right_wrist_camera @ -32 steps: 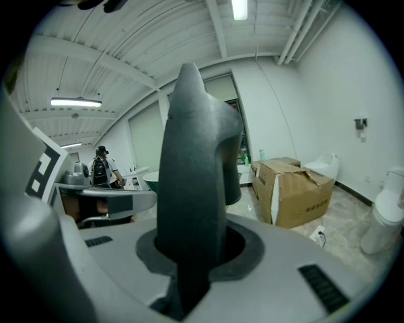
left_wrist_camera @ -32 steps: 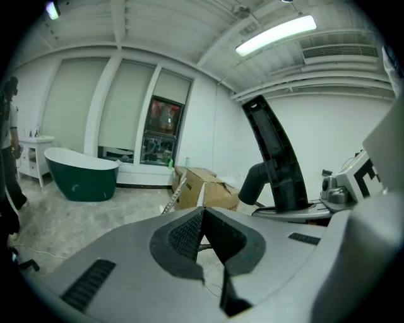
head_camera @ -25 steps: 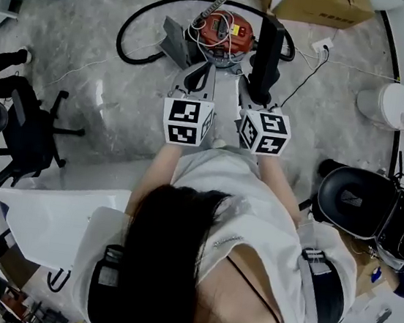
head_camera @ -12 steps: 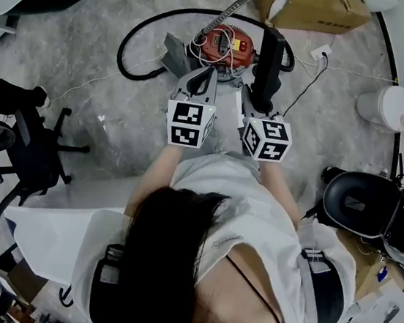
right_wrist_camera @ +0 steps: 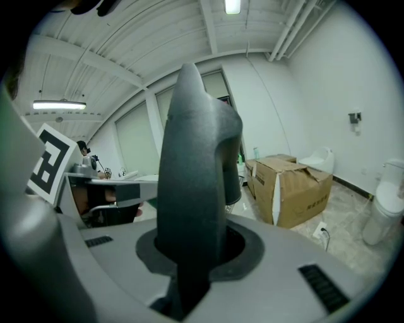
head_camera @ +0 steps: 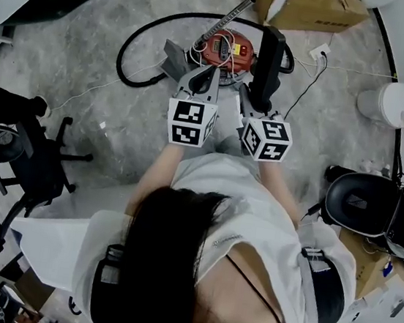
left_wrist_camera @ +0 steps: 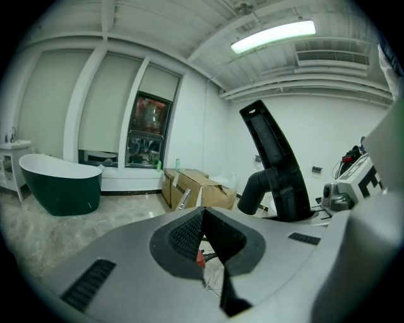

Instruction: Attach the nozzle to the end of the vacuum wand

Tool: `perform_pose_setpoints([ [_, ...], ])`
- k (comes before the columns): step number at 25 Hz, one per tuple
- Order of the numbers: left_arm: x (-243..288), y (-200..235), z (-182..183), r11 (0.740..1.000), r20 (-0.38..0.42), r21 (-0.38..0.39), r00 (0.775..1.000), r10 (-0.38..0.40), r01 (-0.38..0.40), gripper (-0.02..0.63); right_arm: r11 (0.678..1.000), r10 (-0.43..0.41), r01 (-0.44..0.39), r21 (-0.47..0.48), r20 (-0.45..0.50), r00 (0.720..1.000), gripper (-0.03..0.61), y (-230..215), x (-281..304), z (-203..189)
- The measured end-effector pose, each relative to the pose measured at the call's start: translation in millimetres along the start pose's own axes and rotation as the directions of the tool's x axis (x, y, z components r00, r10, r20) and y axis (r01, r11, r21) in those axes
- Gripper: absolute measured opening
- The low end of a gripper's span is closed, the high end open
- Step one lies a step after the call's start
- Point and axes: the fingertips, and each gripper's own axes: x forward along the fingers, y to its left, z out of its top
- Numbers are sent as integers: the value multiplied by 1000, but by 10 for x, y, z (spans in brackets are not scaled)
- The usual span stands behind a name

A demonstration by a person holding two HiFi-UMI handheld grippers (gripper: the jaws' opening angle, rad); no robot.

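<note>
My right gripper [head_camera: 255, 94] is shut on a long black nozzle [head_camera: 268, 59], which stands up from its jaws and fills the right gripper view [right_wrist_camera: 196, 164]. My left gripper [head_camera: 204, 75] is shut with nothing in it; its pads meet in the left gripper view [left_wrist_camera: 202, 217], where the nozzle [left_wrist_camera: 274, 164] shows to the right. Both point at the red vacuum canister [head_camera: 228, 46] on the floor just ahead. The metal wand [head_camera: 224, 20] slants up and away from the canister. A black hose [head_camera: 140, 42] loops round on the left.
A cardboard box [head_camera: 311, 5] stands behind the canister, with a white socket block and cord [head_camera: 322, 47] to its right. A white bin [head_camera: 397, 105] and a black seat [head_camera: 359, 204] are at the right, an office chair [head_camera: 26, 149] at the left, a dark green tub [left_wrist_camera: 60, 183] farther off.
Both grippers have moved forward towards the red canister, which now lies nearer their tips. The nozzle stays in the right gripper and the left stays shut.
</note>
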Motion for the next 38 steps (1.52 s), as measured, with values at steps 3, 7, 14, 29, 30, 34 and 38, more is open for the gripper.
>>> perform_pose_setpoints([
  [3, 26, -15, 39, 1000, 2, 8, 1000, -17, 17, 0, 1000, -14, 14, 9, 2, 1000, 75, -16, 24, 20],
  [7, 48, 24, 100, 1000, 3, 4, 1000, -23, 23, 2, 1000, -26, 26, 17, 11, 1000, 75, -48, 60, 84],
  [14, 178, 144, 202, 1000, 10, 5, 1000, -13, 13, 2, 999, -40, 39, 29, 16, 999, 75, -166, 165, 152],
  [29, 764, 277, 258, 1000, -26, 1, 1000, 15, -15, 2, 1000, -11, 11, 27, 5, 1000, 75, -568, 673, 433],
  [30, 821, 295, 267, 1000, -28, -3, 999, 19, -19, 2, 1000, -10, 10, 27, 2, 1000, 75, -607, 714, 453],
  [34, 1025, 357, 329, 999, -28, -12, 999, 35, -36, 2, 1000, -5, 6, 22, -13, 1000, 75, -769, 853, 527],
  [38, 1183, 443, 378, 998, -34, -24, 998, 58, -59, 2, 1000, 0, 1, 19, -24, 1000, 75, -895, 981, 621],
])
